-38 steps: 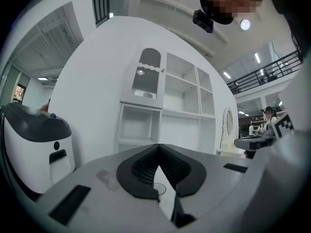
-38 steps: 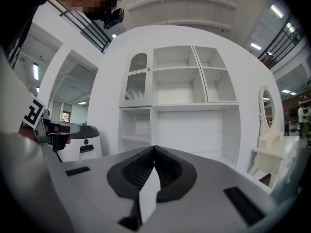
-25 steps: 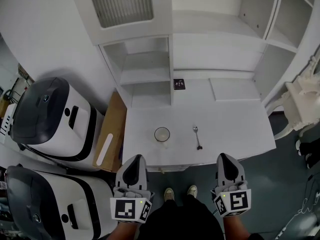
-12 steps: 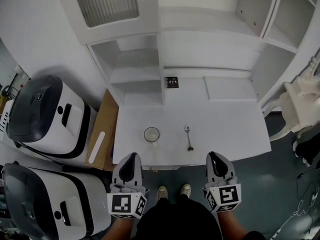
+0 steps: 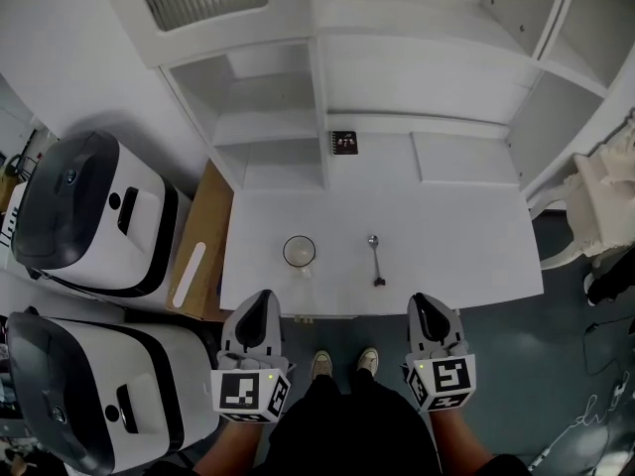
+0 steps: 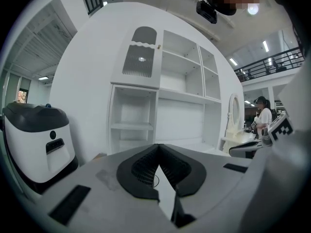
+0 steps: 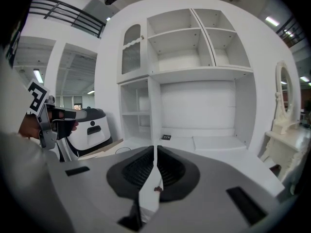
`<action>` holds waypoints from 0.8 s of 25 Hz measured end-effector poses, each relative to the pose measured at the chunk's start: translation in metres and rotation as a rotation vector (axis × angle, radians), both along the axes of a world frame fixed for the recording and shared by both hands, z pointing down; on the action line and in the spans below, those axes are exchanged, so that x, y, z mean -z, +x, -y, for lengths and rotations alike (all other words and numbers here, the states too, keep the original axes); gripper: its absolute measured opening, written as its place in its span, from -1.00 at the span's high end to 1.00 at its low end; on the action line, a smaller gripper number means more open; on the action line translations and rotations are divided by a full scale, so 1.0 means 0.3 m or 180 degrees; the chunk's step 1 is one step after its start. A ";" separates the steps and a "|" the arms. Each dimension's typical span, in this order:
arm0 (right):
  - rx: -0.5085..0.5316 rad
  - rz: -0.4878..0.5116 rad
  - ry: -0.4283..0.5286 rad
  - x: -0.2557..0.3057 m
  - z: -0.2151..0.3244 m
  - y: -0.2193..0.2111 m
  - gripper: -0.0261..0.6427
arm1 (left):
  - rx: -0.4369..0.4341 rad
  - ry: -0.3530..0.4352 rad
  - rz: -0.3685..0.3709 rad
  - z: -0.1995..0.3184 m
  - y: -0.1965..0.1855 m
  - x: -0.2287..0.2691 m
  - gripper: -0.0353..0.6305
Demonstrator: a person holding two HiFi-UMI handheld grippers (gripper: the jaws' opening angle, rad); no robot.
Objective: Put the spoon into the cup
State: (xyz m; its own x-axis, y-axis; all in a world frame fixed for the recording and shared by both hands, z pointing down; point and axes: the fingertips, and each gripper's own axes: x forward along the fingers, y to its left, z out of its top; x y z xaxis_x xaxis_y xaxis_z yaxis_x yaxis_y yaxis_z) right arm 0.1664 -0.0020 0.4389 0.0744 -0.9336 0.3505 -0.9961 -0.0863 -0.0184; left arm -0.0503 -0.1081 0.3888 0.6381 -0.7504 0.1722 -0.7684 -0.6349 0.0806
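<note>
One cup (image 5: 299,251), one spoon (image 5: 374,259) at its three o'clock. Left gripper (image 5: 262,297) and right gripper (image 5: 426,301) both closed, empty. Only the head view shows the spoon.

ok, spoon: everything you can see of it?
The spoon is small, slim and metal-looking, its handle ending in a dark tip. It lies flat on the white tabletop, bowl at the far end, handle toward the front edge, right of the cup and apart from it. Only the tabletop touches it.
</note>
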 end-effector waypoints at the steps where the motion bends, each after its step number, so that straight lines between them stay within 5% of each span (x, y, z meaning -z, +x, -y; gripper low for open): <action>1: 0.0006 0.0002 -0.0015 -0.007 0.004 0.001 0.73 | 0.0002 -0.0014 0.0007 0.002 0.001 -0.007 0.88; 12: 0.0158 -0.0043 -0.0254 -0.101 0.070 -0.012 0.72 | 0.0035 -0.0112 0.0164 0.029 0.008 -0.091 0.88; 15: 0.0220 -0.0007 -0.0346 -0.144 0.105 -0.020 0.47 | 0.0042 -0.0187 0.0179 0.052 0.031 -0.139 0.88; 20: 0.0206 -0.0015 -0.0512 -0.236 0.155 -0.007 0.36 | 0.0030 -0.0376 0.0181 0.091 0.086 -0.223 0.88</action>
State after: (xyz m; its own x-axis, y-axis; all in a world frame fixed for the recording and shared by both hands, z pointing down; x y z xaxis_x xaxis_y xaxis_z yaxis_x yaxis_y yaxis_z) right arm 0.1644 -0.0484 0.5097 0.0179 -0.8684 0.4955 -0.9997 -0.0234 -0.0050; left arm -0.0247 -0.1354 0.4556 0.6178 -0.7287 0.2956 -0.7798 -0.6163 0.1105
